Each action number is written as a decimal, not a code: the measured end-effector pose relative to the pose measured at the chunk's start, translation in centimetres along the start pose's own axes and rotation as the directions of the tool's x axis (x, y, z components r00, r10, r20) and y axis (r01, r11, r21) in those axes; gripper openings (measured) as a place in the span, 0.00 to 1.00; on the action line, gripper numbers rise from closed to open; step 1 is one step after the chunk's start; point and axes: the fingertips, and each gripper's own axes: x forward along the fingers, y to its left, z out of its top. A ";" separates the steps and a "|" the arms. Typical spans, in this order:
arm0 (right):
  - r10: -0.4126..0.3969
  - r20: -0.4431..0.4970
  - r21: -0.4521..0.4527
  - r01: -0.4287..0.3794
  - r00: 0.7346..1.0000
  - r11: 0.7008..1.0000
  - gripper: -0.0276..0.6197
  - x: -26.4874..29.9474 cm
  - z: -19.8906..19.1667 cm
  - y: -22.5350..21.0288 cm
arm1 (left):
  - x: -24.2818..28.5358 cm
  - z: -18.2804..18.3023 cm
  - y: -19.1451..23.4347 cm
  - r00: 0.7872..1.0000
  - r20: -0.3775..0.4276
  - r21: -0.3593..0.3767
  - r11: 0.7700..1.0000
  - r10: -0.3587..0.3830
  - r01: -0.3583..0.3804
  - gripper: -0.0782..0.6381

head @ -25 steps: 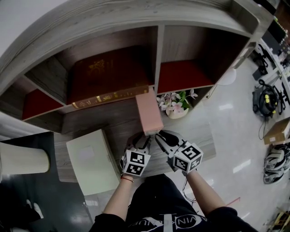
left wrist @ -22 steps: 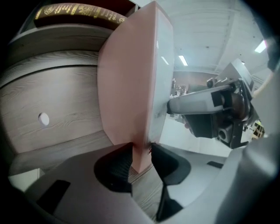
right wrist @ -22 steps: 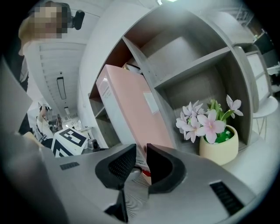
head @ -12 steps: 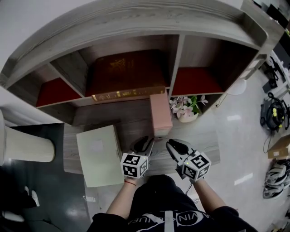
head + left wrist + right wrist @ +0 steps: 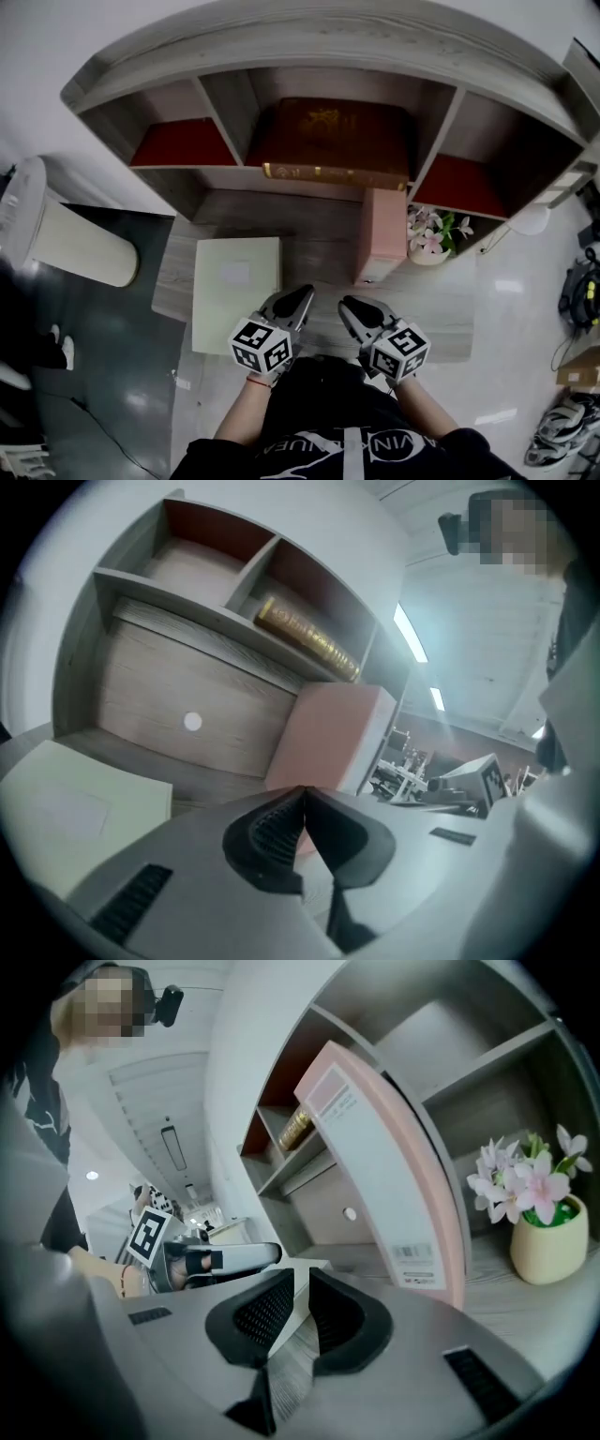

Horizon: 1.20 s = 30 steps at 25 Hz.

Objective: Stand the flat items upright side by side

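- Back come both tongs off the pink book [image 5: 382, 234], upright on the bench [image 5: 319, 246] at one o'clock.
- Left tongs [image 5: 302, 294] together, empty; right tongs [image 5: 349, 306] slightly apart, empty.
- Cream book [image 5: 234, 292] flat at nine o'clock.

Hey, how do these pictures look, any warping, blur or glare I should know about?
Head view: strong fisheye, so the shelf unit bows into an arc. Left gripper view: hazy and soft, the ceiling light strips flare, and the corners are dark. Right gripper view: sharper, but the pink book curves close to the lens.
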 end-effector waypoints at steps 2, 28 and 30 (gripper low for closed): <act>0.029 -0.039 0.001 -0.029 0.999 1.000 0.13 1.2 -1.0 1.0 | -1.5 -0.1 1.5 0.999 0.006 -0.009 0.999 0.044 -0.044 0.12; -0.161 -0.394 0.082 0.209 0.905 0.974 0.43 15.9 -11.6 5.3 | -22.0 -6.7 23.3 0.910 -0.223 -0.192 0.899 0.350 -0.393 0.57; -0.189 -0.396 0.088 0.242 0.899 0.966 0.45 16.5 -12.0 4.9 | -22.8 -7.9 24.1 0.911 -0.248 -0.228 0.894 0.331 -0.387 0.58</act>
